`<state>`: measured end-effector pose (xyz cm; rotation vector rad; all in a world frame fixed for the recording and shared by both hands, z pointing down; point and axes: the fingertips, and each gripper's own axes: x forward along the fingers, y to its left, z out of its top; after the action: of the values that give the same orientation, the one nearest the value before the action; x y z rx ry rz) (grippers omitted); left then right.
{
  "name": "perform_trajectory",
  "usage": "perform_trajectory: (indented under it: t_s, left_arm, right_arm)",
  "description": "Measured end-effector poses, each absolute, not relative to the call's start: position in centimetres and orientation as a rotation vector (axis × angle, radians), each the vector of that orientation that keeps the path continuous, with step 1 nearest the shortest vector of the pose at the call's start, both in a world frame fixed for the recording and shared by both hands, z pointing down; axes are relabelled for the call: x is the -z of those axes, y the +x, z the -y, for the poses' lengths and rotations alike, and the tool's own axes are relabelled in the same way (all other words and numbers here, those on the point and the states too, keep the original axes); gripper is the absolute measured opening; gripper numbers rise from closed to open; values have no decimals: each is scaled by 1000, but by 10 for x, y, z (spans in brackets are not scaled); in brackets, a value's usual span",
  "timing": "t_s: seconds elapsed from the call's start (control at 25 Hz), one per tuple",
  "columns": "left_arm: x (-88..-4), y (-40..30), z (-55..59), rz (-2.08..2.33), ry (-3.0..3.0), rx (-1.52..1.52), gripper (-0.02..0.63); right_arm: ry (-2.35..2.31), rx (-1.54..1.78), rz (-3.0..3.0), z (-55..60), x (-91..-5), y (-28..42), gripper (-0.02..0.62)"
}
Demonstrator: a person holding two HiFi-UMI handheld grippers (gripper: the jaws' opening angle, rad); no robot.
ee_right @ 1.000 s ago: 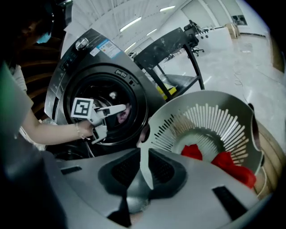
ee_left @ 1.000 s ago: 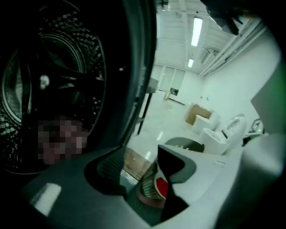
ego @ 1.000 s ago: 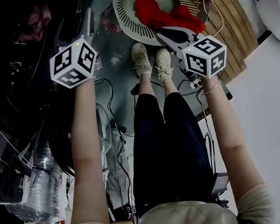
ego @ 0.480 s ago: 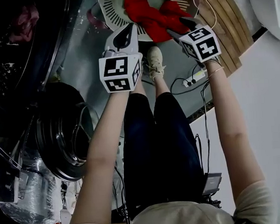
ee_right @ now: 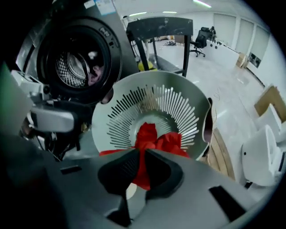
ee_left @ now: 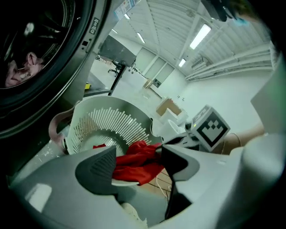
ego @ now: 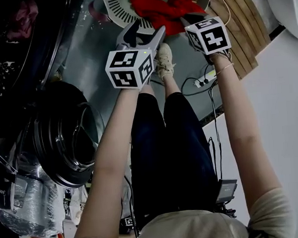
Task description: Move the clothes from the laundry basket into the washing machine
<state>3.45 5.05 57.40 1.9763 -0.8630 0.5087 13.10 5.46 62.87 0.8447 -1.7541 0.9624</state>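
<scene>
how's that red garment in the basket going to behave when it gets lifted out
Probably floppy: the red garment lies crumpled in folds in the laundry basket, so it should drape and trail. Likely light: the right hand-held gripper, whose jaws have just been closing, pinches just a thin fold of it. A trailing end might catch on the slotted wall.

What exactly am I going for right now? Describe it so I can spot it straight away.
Start at the dark washing machine with its round door opening. Right next to it sits a pale laundry basket with slotted walls. Inside it lies a crumpled red cloth, the only item visible in the basket and the only bright red thing around.
</scene>
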Motion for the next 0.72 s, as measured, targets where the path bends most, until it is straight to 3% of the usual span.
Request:
perform_trajectory:
  t_s: [0.28, 0.72]
  left_arm:
    - [-552, 42, -58, 805, 2051, -563, 432]
    - [-506, 29, -15, 831, 2303, -524, 437]
  right_arm:
    - [976, -1043, 2057, -29, -522, 91, 41]
    - [797, -1125, 2490, -12, -409, 9, 40]
